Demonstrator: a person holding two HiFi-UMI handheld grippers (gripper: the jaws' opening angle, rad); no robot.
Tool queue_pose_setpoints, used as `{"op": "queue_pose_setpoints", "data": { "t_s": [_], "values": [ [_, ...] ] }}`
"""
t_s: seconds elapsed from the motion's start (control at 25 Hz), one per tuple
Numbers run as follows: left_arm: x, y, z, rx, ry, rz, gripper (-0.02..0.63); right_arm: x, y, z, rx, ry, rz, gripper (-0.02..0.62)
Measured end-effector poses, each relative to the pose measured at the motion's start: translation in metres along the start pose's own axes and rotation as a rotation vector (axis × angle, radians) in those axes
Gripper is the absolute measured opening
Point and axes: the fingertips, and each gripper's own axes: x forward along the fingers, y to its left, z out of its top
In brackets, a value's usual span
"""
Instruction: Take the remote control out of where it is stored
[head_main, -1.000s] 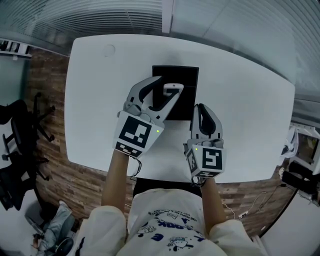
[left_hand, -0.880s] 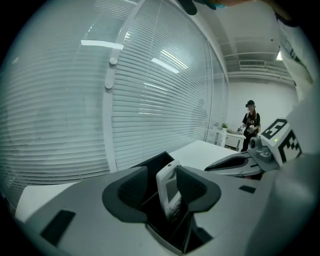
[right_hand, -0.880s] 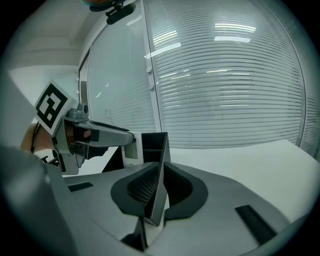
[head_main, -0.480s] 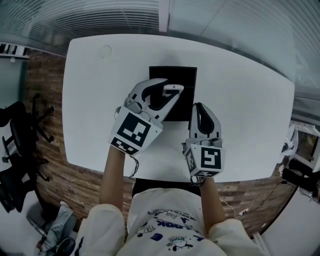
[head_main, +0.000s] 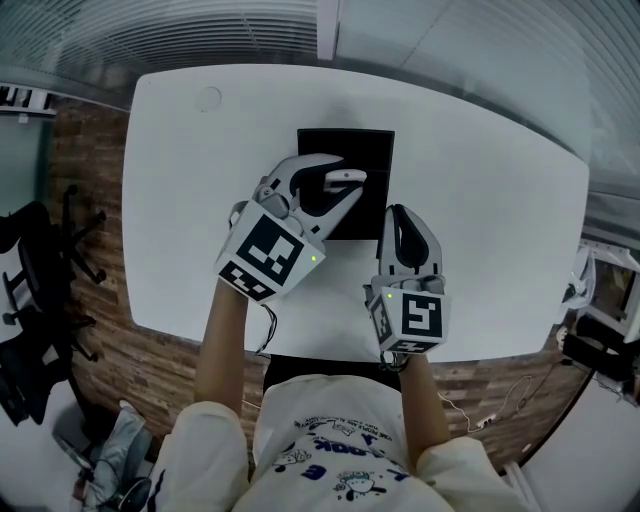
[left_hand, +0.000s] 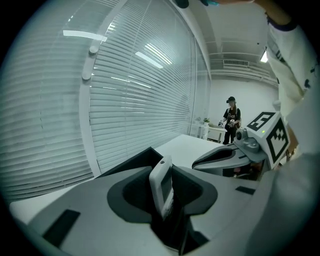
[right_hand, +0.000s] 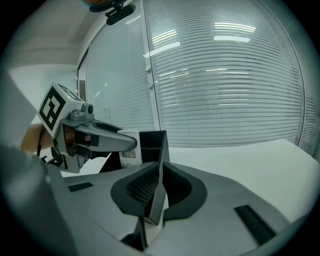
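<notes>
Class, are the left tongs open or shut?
Shut on the remote: the left tongs have just been closing, and the upright remote sits pinched between them.

White table (head_main: 500, 220); slatted blinds (left_hand: 130, 100) behind; wood-plank floor (head_main: 85, 180); black office chair (head_main: 35, 270) at left.

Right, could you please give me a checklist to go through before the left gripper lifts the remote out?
1. The remote control is between the fingers of the left gripper, which have just been closing: ok.
2. Grip firm enough to lift: cannot tell.
3. The right gripper has its fingers closed on the black box wall, steadying it: ok.
4. Remote's lower end free of its compartment: cannot tell.
5. Right gripper apart from the remote: ok.
</notes>
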Motion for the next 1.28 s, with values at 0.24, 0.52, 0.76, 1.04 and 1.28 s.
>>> {"op": "queue_pose_setpoints", "data": {
  "t_s": [0.24, 0.52, 0.76, 1.04, 1.28],
  "values": [
    [-0.011, -0.013, -0.003, 0.045, -0.027, -0.007, 0.081, -0.001, 0.000, -0.001, 0.003, -0.003, 0.000, 0.035],
    [-0.026, -0.004, 0.000, 0.029, -0.113, 0.099, 0.075, -0.002, 0.011, 0.001, -0.006, -0.006, 0.005, 0.035],
    [-0.052, 0.013, 0.027, -0.177, -0.274, 0.158, 0.074, -0.007, 0.014, 0.009, -0.006, -0.017, -0.003, 0.035],
    [-0.091, 0.020, 0.046, -0.270, -0.335, 0.254, 0.074, -0.020, 0.020, 0.034, -0.012, -0.077, 0.011, 0.034],
    [-0.137, 0.024, 0.071, -0.266, -0.373, 0.364, 0.074, -0.039, 0.030, 0.065, -0.027, -0.155, 0.028, 0.034]
  ]
}}
